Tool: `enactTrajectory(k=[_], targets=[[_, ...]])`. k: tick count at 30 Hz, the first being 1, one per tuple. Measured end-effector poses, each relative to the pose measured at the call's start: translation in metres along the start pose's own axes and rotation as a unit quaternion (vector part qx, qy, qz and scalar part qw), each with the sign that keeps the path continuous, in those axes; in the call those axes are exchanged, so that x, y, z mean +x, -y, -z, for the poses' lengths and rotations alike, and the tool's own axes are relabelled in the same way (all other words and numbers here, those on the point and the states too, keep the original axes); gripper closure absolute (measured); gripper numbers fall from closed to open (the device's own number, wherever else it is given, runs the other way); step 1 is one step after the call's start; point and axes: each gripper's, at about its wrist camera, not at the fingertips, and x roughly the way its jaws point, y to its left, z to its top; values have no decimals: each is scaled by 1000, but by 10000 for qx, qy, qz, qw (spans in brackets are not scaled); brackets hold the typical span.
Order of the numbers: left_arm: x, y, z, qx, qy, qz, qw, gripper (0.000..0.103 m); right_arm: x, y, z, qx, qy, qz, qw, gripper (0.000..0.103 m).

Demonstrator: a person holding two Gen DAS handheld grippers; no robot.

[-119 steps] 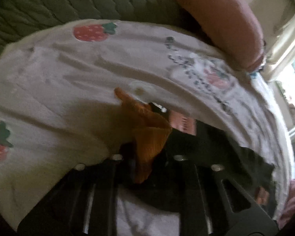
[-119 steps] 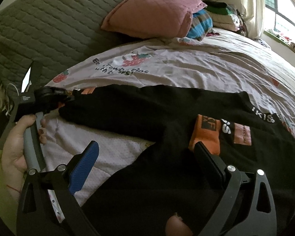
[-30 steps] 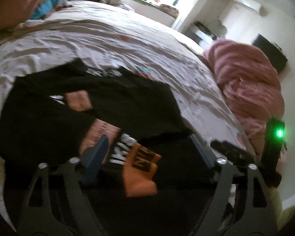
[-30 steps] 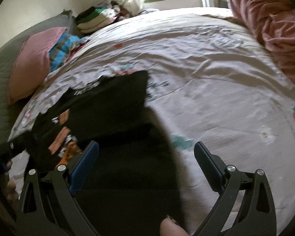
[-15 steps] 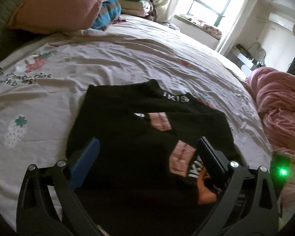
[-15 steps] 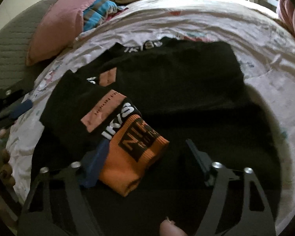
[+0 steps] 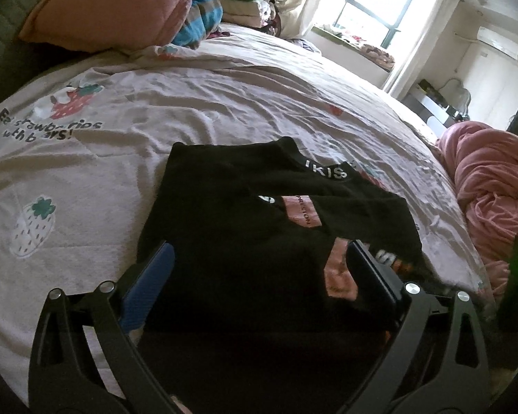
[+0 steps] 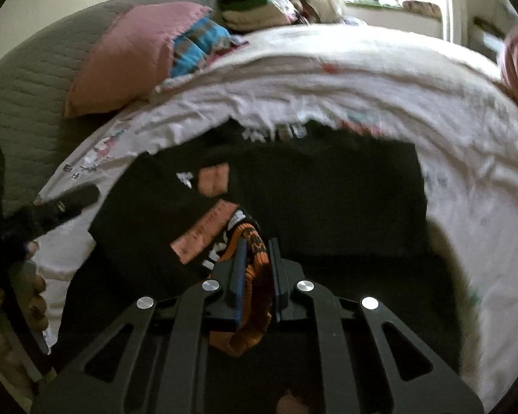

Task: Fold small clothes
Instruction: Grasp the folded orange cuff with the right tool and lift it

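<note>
left wrist: low, close, facing window | right wrist: low, close, facing headboard | shared: black sweater, pink pillow

- Daylight enters through the window, which is blown out to near white in the left wrist view.
- The bedsheet is evenly lit and sharp there; the black garment swallows detail, its folds barely readable.
- The right wrist view is dimmer and smeared by motion blur, worst across the sheet and the garment's lettering.
- Both views bend straight lines strongly and go black at the round rim.
- A green glow flares at the left view's right edge.
</note>
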Motion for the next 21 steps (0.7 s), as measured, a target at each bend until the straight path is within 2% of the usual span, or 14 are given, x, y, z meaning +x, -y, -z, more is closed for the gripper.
enactTrajectory(k=[10, 21], targets=[[0, 1, -2, 108, 30, -27, 9999, 10, -26, -10, -51, -899, 637, 327, 9934, 92], [9, 27, -24, 364, 51, -17, 9993, 10, -28, 13, -69, -945, 828, 624, 9901, 92]])
